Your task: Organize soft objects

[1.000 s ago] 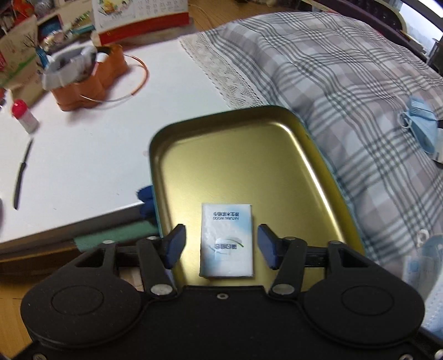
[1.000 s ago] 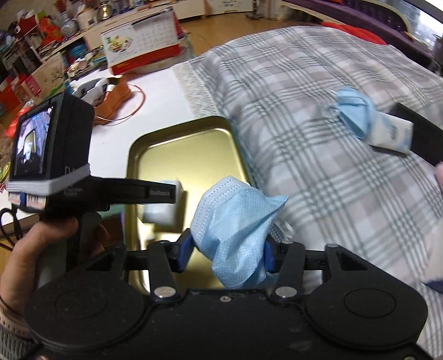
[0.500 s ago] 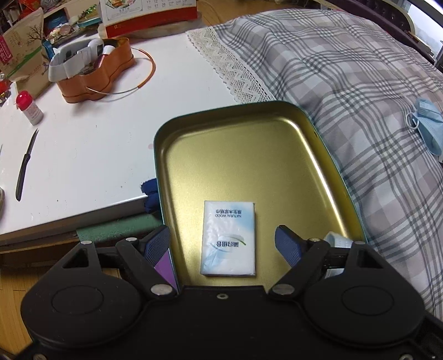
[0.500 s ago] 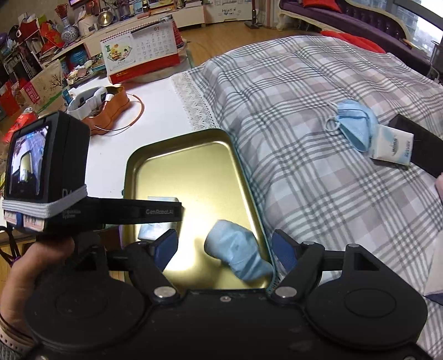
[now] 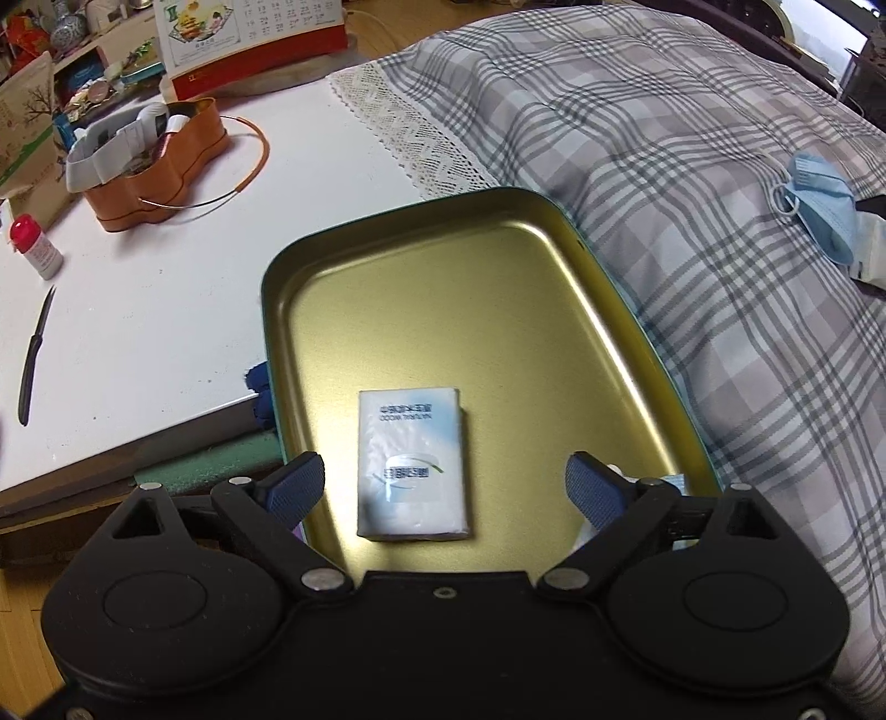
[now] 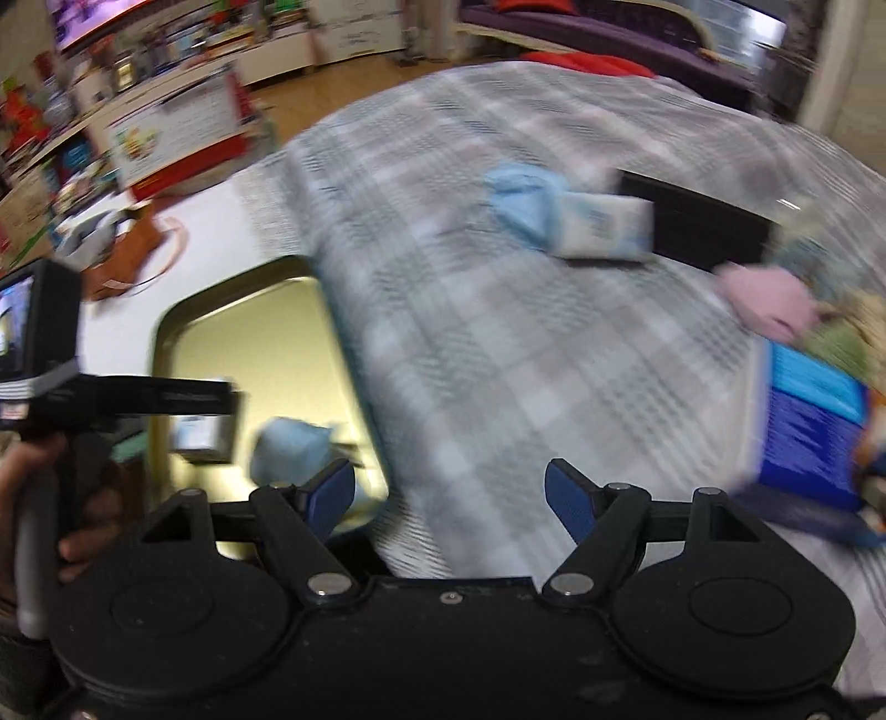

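Resting flat in the gold tray (image 5: 554, 310) at lower centre of the left wrist view, a white tissue pack (image 5: 412, 462) lies between the left gripper (image 5: 446, 487), whose jaws have just been opening and touch nothing. The right gripper (image 6: 448, 490) stands apart and empty over the plaid cloth (image 6: 526, 360); a blue mask (image 6: 290, 448) lies in the tray at lower left.

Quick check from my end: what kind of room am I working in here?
Most likely a lived-in home, perhaps a living room: a plaid cloth with lace trim covers the surface, a desk calendar stands on the white table, and a purple sofa sits behind.
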Motion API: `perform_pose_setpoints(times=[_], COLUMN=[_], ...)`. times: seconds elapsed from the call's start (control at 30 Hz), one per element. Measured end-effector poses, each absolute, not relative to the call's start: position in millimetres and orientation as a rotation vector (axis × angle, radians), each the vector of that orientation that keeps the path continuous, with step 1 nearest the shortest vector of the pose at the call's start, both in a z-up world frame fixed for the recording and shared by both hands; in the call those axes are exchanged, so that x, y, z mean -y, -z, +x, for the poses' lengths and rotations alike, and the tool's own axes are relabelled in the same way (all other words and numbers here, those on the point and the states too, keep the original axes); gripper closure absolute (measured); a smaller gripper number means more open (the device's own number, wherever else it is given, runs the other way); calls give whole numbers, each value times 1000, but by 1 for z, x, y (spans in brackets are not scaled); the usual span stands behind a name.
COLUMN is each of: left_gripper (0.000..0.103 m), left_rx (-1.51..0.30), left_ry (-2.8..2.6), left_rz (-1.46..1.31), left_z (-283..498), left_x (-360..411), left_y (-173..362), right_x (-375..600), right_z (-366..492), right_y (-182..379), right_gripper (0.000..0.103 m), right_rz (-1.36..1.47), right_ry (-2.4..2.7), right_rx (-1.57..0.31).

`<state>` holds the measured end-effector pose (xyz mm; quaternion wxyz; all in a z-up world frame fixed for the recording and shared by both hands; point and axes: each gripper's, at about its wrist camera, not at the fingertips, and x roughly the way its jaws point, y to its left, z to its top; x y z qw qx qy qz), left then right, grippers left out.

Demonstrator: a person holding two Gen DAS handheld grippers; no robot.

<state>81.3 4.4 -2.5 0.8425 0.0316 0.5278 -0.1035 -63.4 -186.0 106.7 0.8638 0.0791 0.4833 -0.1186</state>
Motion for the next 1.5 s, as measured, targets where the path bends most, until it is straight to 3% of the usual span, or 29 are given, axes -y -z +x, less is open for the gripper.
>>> perform_pose_setpoints(times=[0.37,0.9,1.27,1.5], left_gripper=[12,12,11,11], left_rx=[-1030,-1004,-932,-914], left_ry=[317,431,531,617], left_rz=[165,252,261,263], left_z=[59,24,17,10], left_x=[29,101,178,232], left_y=[-6,-30,-83,-102], right_x=[306,465,513,516], right_z=[-143,-146,-146,-142], right_y=[-129,-99,-84,-77], right_gripper=[30,31,27,23], right_rz=[234,455,732,809], right_ry=[519,794,937,947], right_rx=[-886,-754,-826,-749])
